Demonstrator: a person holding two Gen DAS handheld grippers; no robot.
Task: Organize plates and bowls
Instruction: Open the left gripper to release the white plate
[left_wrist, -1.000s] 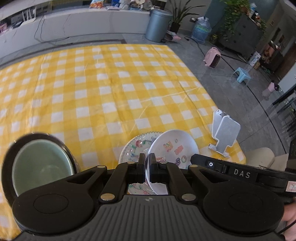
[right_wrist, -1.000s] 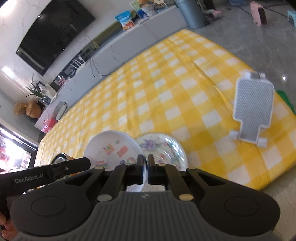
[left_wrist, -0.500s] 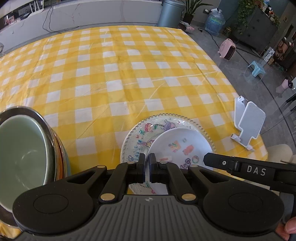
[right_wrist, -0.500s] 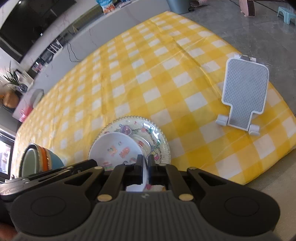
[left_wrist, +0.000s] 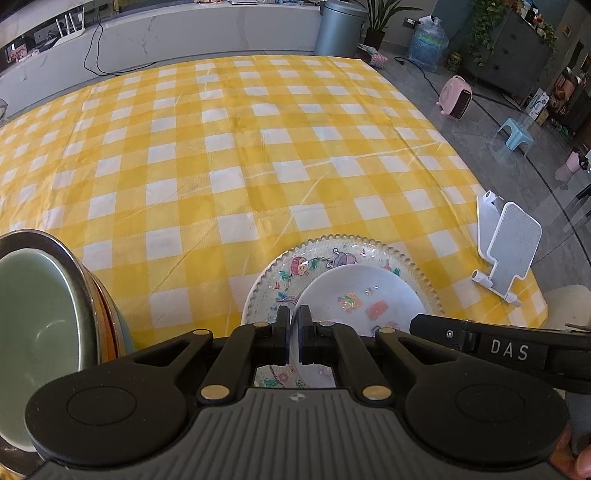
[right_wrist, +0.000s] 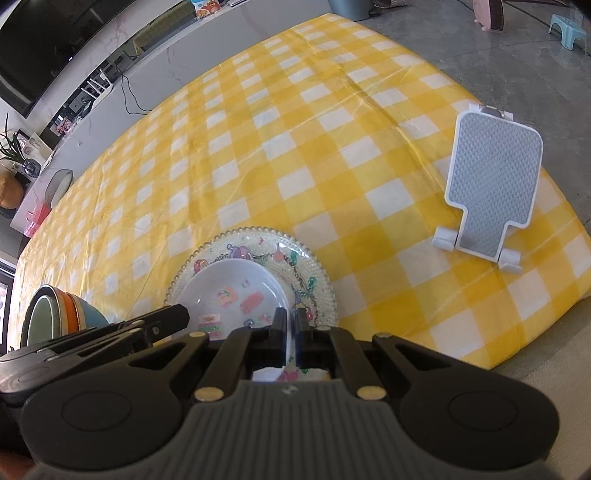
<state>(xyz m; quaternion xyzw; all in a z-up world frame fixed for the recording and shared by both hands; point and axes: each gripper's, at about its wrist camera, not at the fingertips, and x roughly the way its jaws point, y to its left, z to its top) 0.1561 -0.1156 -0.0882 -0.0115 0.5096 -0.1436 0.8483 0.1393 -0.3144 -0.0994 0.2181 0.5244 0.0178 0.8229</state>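
A small white plate with cartoon stickers (left_wrist: 364, 295) (right_wrist: 236, 291) lies on a larger clear beaded plate with floral print (left_wrist: 314, 262) (right_wrist: 306, 266) near the table's front edge. My left gripper (left_wrist: 294, 328) is shut on the white plate's near left rim. My right gripper (right_wrist: 290, 328) is shut on the same plate's near right rim. A stack of bowls, green inside over orange and blue (left_wrist: 40, 317) (right_wrist: 55, 314), stands to the left of the plates.
A yellow and white checked cloth (left_wrist: 221, 147) (right_wrist: 295, 147) covers the table. A white and grey phone stand (left_wrist: 509, 247) (right_wrist: 491, 181) stands at the right edge. Beyond the table are a floor, a bin (left_wrist: 341, 26) and a stool (left_wrist: 515, 134).
Both grippers have lowered the white plate down onto the beaded plate and moved closer to the table. The bowl stack now sits nearer in the left wrist view.
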